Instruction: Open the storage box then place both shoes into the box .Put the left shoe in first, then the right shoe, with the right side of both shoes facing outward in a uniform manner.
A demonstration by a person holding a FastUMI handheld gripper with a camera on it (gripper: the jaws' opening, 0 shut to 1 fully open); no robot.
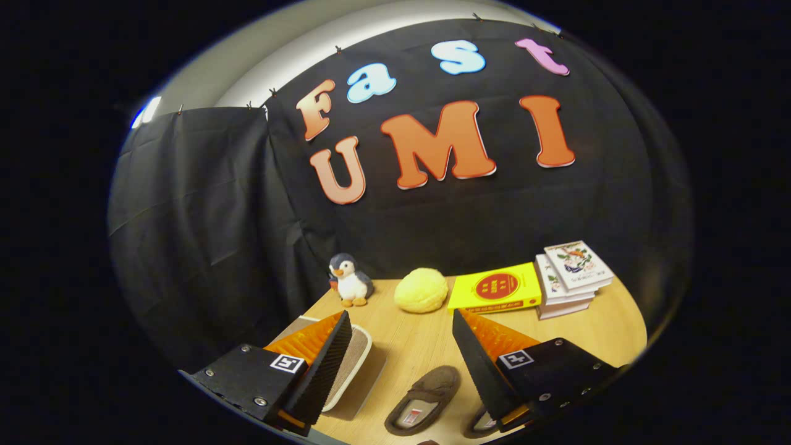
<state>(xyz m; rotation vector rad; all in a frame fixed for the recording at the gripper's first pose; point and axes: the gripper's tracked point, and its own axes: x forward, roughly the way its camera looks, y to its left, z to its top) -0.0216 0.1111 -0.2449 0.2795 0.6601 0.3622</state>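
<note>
— What do we see on the light wooden table [420, 346]?
— We see two brown slippers [424, 400], a white-rimmed storage box [352, 364], a plush penguin [350, 280], a yellow fuzzy ball [421, 290], a yellow book [495, 287], and stacked white books [571, 278].

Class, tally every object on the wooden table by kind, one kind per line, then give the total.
Slippers: 2
Books: 3, one yellow, two stacked
Penguin plush: 1
Yellow fluffy ball: 1
Storage box: 1
Total: 8
The hand-held gripper is open, above the table.
</note>
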